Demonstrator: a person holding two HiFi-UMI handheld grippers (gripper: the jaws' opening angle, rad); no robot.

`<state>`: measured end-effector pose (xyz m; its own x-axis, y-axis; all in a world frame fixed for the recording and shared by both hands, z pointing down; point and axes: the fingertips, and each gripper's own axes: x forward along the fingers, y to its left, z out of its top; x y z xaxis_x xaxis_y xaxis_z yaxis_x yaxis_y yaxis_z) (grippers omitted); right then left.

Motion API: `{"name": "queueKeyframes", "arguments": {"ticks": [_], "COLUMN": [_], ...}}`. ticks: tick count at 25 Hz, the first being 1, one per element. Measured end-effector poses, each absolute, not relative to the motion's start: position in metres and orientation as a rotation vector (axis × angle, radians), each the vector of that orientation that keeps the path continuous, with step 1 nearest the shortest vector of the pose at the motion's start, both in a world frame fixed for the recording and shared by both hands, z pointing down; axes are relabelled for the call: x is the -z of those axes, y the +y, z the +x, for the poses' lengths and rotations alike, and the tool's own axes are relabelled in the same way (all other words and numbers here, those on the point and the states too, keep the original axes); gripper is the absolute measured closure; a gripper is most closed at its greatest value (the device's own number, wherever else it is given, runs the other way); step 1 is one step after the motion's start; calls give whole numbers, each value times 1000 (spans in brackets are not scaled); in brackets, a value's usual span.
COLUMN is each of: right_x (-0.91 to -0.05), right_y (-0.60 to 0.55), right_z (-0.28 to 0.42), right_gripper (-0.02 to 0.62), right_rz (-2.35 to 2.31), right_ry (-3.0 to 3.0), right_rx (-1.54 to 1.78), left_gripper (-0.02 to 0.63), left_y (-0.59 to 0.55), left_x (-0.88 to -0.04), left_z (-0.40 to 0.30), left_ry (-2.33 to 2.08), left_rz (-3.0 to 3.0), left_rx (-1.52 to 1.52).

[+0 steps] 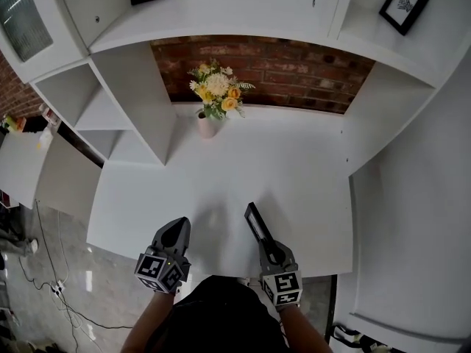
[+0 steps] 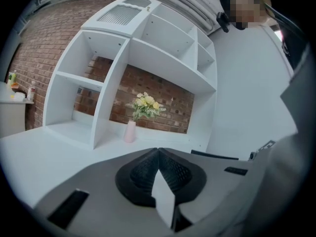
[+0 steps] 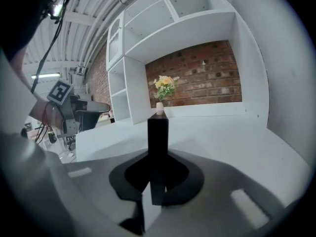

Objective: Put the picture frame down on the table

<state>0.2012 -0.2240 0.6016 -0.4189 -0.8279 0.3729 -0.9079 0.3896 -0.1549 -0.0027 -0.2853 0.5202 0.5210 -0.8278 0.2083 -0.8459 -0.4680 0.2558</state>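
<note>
My right gripper (image 1: 266, 244) is shut on a black picture frame (image 1: 257, 223), held edge-on just above the white table (image 1: 221, 175) near its front edge. In the right gripper view the frame (image 3: 157, 142) stands up as a narrow dark slab from between the closed jaws. My left gripper (image 1: 175, 234) hovers over the front edge to the left, shut with nothing between its jaws, its black pads (image 2: 148, 169) pressed together. From the left gripper view the frame's thin black edge (image 2: 215, 155) shows to the right.
A pale vase of yellow and white flowers (image 1: 214, 98) stands at the back of the table by the brick wall. White shelf units (image 1: 110, 109) flank it on the left and right. Two more frames (image 1: 405, 4) rest on the top shelf.
</note>
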Motion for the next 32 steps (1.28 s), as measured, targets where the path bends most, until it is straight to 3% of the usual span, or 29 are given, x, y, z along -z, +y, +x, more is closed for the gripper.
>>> {"name": "queueKeyframes", "arguments": {"ticks": [19, 22, 25, 32], "right_x": [-610, -601, -592, -586], "right_y": [-256, -259, -261, -256], "right_z": [190, 191, 195, 210], "right_gripper": [569, 501, 472, 468], "right_rz": [1604, 1605, 1623, 1640], "right_ry": [-2360, -2378, -2373, -2295], "right_rx": [-590, -545, -501, -404], "left_gripper": [609, 609, 609, 609], "left_y": [-312, -316, -316, -320], "left_x": [-530, -529, -533, -534], "left_z": [-1, -1, 2, 9], "left_ry": [-1318, -1321, -1297, -1262], "left_rz": [2456, 2454, 2450, 2451], "left_rx": [-92, -85, -82, -59]}}
